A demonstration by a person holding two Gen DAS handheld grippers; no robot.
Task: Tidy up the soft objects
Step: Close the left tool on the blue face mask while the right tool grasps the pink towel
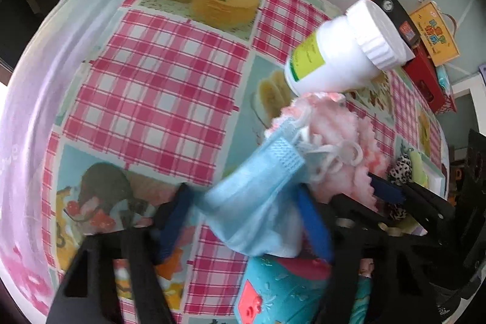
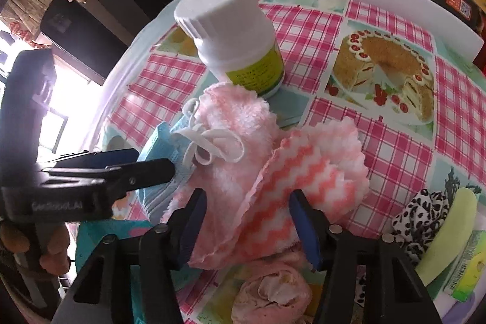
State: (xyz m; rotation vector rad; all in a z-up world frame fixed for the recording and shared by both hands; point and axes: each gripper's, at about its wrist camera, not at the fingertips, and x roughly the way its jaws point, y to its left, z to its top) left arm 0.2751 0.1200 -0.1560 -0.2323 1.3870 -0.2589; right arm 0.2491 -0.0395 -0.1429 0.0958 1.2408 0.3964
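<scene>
Left wrist view: our left gripper (image 1: 243,220) has its fingers half closed around the blue face mask (image 1: 258,202); pad contact looks likely but unclear. The mask lies on the counter (image 1: 158,75), long axis running up-right toward the pink cloth (image 1: 343,141) and white bottle (image 1: 343,50).

Right wrist view: our right gripper (image 2: 249,223) straddles the pink cloth (image 2: 273,172), fingers half closed, seemingly touching it. The cloth's long axis runs up-left toward the bottle (image 2: 234,35). Sorting looks early: a leopard-print scrunchie (image 2: 422,217) and a rolled pink cloth (image 2: 273,293) remain loose.

Face mask (image 2: 164,148) left of towel (image 2: 273,172), touching it, bottle (image 2: 237,41) just behind, all on tablecloth (image 2: 395,148)
</scene>
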